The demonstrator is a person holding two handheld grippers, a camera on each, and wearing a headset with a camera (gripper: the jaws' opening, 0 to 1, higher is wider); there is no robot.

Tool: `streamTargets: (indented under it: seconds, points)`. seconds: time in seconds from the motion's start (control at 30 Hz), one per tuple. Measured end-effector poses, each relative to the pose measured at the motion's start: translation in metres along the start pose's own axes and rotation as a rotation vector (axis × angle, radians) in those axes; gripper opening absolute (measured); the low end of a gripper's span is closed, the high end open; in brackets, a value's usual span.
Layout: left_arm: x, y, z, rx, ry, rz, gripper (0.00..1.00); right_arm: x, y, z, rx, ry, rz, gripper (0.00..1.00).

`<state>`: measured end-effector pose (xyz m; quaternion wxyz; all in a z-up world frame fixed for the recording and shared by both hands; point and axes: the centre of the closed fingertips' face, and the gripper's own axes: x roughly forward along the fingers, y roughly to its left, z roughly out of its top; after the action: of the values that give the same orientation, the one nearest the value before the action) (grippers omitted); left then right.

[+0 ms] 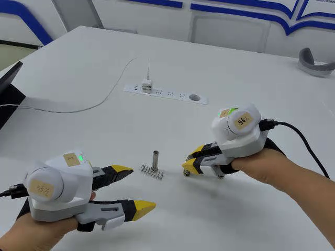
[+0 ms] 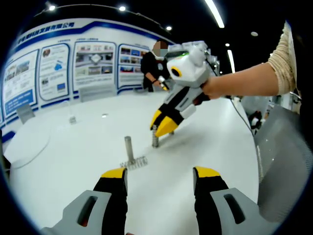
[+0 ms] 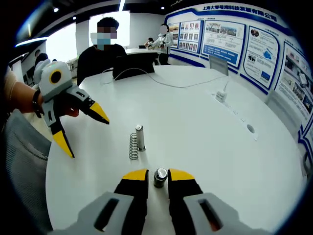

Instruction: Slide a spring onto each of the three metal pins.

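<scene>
While the left gripper [image 1: 135,189] holds its fingers spread wide in the head view, an upright pin [image 1: 155,159] stands beyond its tips, with a loose spring [image 1: 152,171] lying at the pin's foot. The right gripper [image 1: 190,162] has its fingers nearly together over a second pin [image 1: 186,172].

From the left gripper view, the upright pin and spring sit ahead of the left finger, and the right gripper lies further off.

From the right gripper view, the fingers closely flank the second pin [image 3: 160,177]; whether they pinch it cannot be told.
</scene>
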<state>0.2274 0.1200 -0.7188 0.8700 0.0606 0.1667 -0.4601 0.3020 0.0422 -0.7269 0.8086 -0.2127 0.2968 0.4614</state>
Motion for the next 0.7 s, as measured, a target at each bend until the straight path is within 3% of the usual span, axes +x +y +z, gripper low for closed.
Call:
streamTargets:
  seconds: [0.13,0.4,0.53,0.7]
  points:
    - [0.000,0.000,0.000,0.003,0.000,-0.001,0.55,-0.006,-0.001,0.005,-0.003,-0.019,-0.013,0.18]
    - [-0.001,0.000,0.002,0.004,-0.001,0.003,0.55,-0.020,0.004,0.036,-0.022,-0.104,-0.026,0.18]
    - [-0.001,0.000,0.002,0.005,0.001,0.004,0.55,-0.015,0.017,0.043,-0.045,-0.115,-0.007,0.18]
    - [-0.003,0.001,0.002,0.008,0.003,0.008,0.55,-0.001,0.033,0.041,-0.054,-0.103,0.030,0.18]
